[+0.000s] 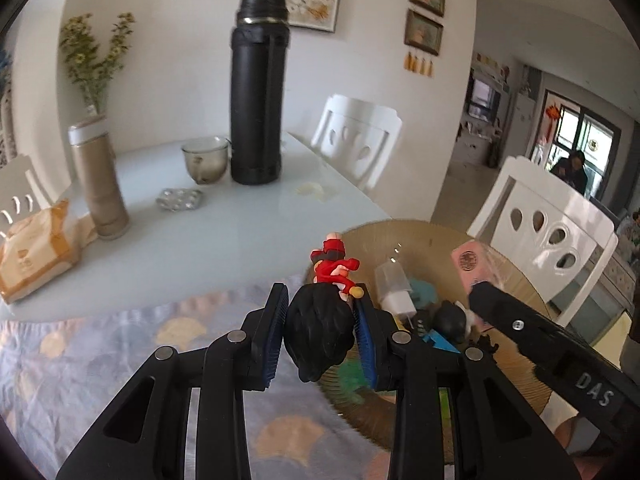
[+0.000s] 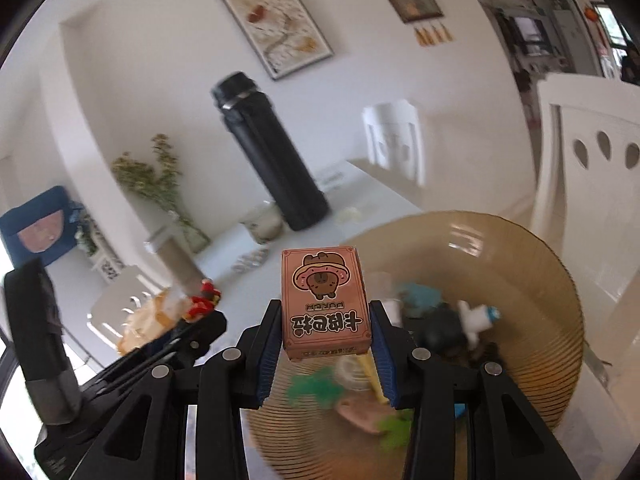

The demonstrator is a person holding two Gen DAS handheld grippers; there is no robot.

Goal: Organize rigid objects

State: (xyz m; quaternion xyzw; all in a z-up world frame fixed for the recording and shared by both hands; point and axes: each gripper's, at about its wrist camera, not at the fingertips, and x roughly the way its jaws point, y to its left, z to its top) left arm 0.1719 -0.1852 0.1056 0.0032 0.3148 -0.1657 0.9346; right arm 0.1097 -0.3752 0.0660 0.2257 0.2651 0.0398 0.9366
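blurred: bowl contents (image 2: pixel 360 400) | blurred: far chair (image 2: pixel 394 140) | hidden: figurine's face (image 1: pixel 320 336)

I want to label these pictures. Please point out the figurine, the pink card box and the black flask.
figurine (image 1: pixel 318 334), left wrist view, on its black hair.
pink card box (image 2: pixel 324 304), right wrist view, on its printed front.
black flask (image 1: pixel 258 100), left wrist view, on its body.

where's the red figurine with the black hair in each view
Left wrist: the red figurine sits centre, low in the picture, its black head between the left gripper pads.
Right wrist: left of centre, low, only its red body showing.
Shared landmark: tall black flask on the table.
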